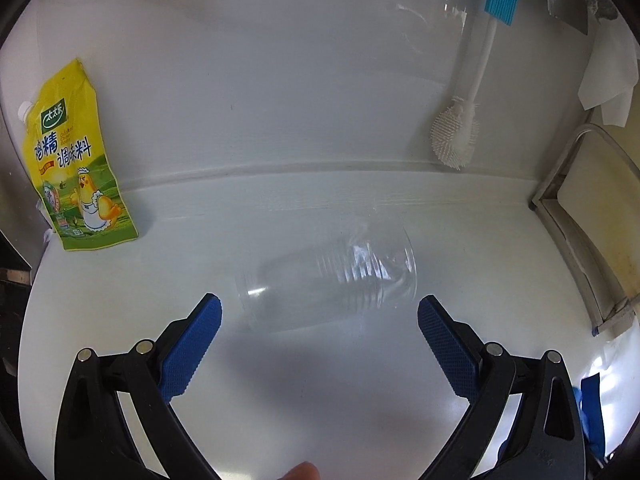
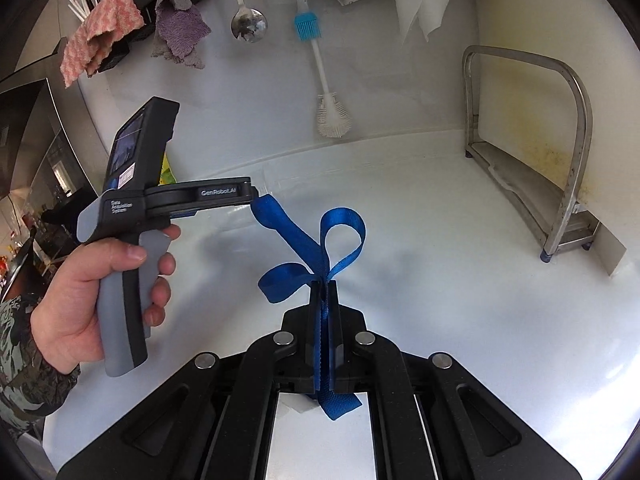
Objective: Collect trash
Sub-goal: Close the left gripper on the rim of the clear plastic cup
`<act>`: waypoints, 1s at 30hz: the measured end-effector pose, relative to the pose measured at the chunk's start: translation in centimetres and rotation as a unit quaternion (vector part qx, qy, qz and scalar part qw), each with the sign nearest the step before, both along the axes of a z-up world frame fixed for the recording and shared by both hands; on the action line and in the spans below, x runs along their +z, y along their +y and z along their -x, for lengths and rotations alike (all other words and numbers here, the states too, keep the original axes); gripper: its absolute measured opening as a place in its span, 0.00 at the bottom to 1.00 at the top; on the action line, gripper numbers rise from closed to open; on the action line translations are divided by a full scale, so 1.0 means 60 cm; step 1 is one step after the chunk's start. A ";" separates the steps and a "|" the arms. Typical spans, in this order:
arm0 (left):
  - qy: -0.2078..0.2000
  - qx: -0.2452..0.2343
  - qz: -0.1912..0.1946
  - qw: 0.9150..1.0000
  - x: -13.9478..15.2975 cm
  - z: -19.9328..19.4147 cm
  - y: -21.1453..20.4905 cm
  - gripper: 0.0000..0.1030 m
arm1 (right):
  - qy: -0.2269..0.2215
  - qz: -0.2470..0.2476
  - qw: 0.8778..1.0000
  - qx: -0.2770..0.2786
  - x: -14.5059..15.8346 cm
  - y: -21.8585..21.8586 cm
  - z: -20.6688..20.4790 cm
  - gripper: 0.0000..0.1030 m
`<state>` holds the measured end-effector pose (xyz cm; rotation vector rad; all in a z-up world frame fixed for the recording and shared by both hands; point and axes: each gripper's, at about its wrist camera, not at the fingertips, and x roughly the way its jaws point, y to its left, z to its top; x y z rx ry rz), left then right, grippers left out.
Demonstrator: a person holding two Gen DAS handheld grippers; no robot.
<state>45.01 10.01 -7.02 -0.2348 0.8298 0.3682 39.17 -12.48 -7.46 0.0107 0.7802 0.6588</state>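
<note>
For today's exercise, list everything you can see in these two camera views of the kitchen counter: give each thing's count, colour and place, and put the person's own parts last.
plastic cup: one, clear, on its side on the counter ahead of the left gripper
seasoning pouch: one, yellow and green, propped at the counter's left end
brush: one, white with a blue end, against the back wall
ladle: one, metal, hanging on the wall
cloths: pink and purple, hanging upper left
metal rack: one, steel, at the right
strap: one, blue, looped above the counter
left gripper: open, blue pads
right gripper: shut on the strap
hand: one, holding the left gripper's handle
</note>
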 end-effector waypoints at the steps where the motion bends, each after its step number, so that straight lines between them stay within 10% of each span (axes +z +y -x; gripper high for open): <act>1: 0.000 -0.003 0.007 1.000 0.000 -0.004 0.000 0.94 | 0.000 0.001 1.000 0.000 0.000 0.001 0.000 0.02; 30: 0.029 0.007 0.017 0.999 -0.031 -0.117 0.024 0.94 | 0.029 -0.012 0.999 0.009 -0.041 0.008 -0.017 0.02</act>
